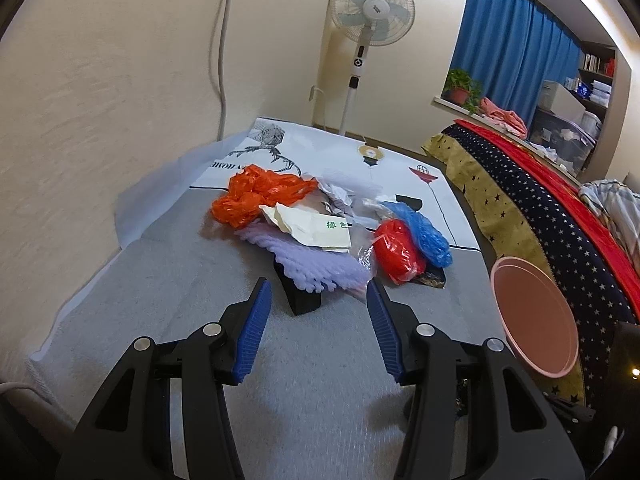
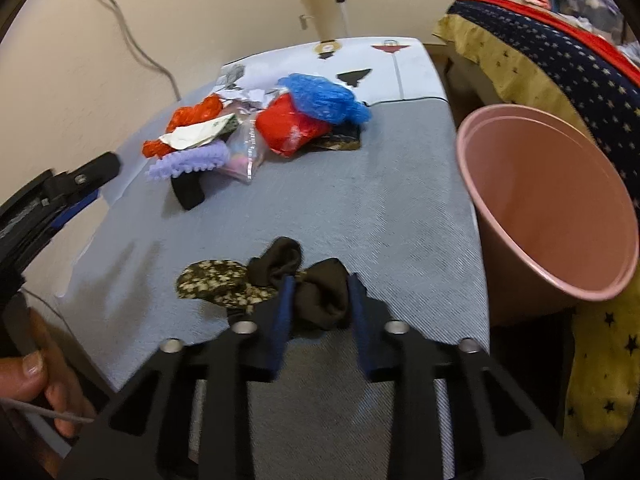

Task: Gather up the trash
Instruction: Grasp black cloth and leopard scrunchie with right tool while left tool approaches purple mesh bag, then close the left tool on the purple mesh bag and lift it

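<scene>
Blue-padded jaws of the left gripper [image 1: 318,292] stand wide apart, holding nothing and touching nothing, poised above the grey cloth [image 1: 200,280] just short of the trash pile. It points level toward the pile; in the right wrist view it enters from the left edge, with the person's hand [image 2: 36,384] below it. Right gripper [image 2: 320,292] jaws are partly closed around a dark fabric wad [image 2: 320,296], both pads touching it; the wad rests on or just above the cloth, which of the two cannot be told. One patterned scrap [image 2: 216,280] lies beside the wad, touching it. The pile sits mid-table, well apart from the right gripper: one orange bag [image 1: 256,196], one red bag [image 1: 398,250], one blue bag [image 1: 426,234], one lilac fringed piece [image 1: 316,262], one cream paper [image 1: 316,230], one black item [image 1: 300,296] under the lilac piece, and crumpled white paper [image 1: 338,196], count uncertain. One pink bin [image 2: 548,196] stands at the table's right edge, tilted toward the camera, its mouth open.
</scene>
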Demonstrator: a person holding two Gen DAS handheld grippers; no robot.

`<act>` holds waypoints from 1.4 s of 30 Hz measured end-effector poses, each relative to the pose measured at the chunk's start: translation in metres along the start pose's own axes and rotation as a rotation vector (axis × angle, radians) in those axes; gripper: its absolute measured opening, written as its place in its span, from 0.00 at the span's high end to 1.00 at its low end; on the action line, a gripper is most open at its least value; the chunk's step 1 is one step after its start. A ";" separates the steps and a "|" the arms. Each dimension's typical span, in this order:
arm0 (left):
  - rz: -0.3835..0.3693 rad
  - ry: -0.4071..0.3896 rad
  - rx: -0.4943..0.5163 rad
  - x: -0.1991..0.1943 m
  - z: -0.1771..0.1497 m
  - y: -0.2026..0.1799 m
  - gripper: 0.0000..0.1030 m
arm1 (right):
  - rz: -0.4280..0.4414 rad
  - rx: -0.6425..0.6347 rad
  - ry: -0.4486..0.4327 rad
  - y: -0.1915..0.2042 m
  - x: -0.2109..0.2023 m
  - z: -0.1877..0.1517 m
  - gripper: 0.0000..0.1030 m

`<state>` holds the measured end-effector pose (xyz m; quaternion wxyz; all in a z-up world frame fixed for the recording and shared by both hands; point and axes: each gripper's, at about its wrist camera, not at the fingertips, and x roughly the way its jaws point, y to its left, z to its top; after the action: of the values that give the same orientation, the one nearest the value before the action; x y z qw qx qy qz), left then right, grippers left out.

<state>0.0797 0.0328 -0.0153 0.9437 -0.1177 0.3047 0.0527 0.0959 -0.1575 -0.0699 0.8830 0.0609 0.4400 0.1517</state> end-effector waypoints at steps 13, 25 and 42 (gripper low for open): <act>0.045 0.032 -0.027 0.047 0.009 0.005 0.52 | -0.064 0.059 -0.110 -0.025 -0.009 0.028 0.90; 0.026 0.064 -0.047 0.067 0.009 0.005 0.86 | -0.064 0.057 -0.141 -0.027 -0.015 0.034 0.90; -0.045 -0.065 0.034 -0.009 0.014 -0.011 0.89 | -0.114 0.041 -0.296 -0.027 -0.075 0.044 0.90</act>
<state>0.0826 0.0253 0.0032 0.9559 -0.1067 0.2720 0.0303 0.0938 -0.2060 0.0073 0.9439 0.0756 0.3110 0.0817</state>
